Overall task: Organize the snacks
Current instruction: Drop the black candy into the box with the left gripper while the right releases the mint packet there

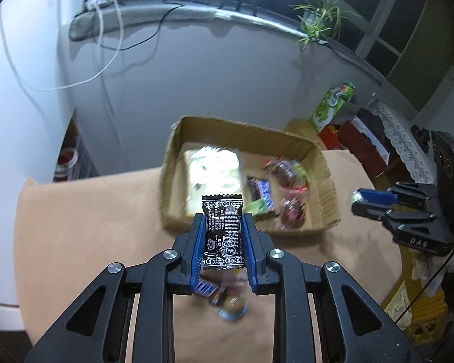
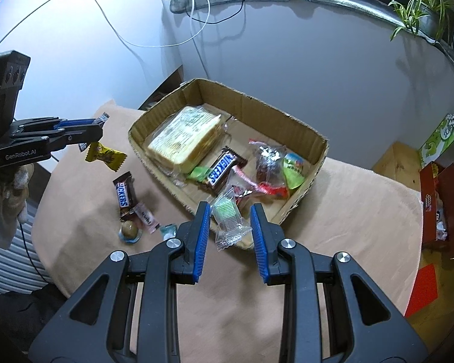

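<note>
Right wrist: yellow candy [image 2: 106, 155], perhaps hanging.

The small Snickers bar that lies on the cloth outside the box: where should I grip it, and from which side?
I would grip the Snickers bar at its middle, across its short width, from straight above. It lies flat on the cloth, long sides free; other sweets crowd its near end.

Table covered in tan cloth [image 2: 348, 211]. Cardboard box [image 2: 305, 199] open-topped, resting on cloth, far centre. Left of box, lying loose on cloth: small Snickers bar [image 2: 124, 193], pink-and-white wrapped sweet [image 2: 145, 218] touching its near end, round brown ball in blue wrapper [image 2: 129, 230] just nearer, pale blue sweet [image 2: 168, 230] to its right.
</note>
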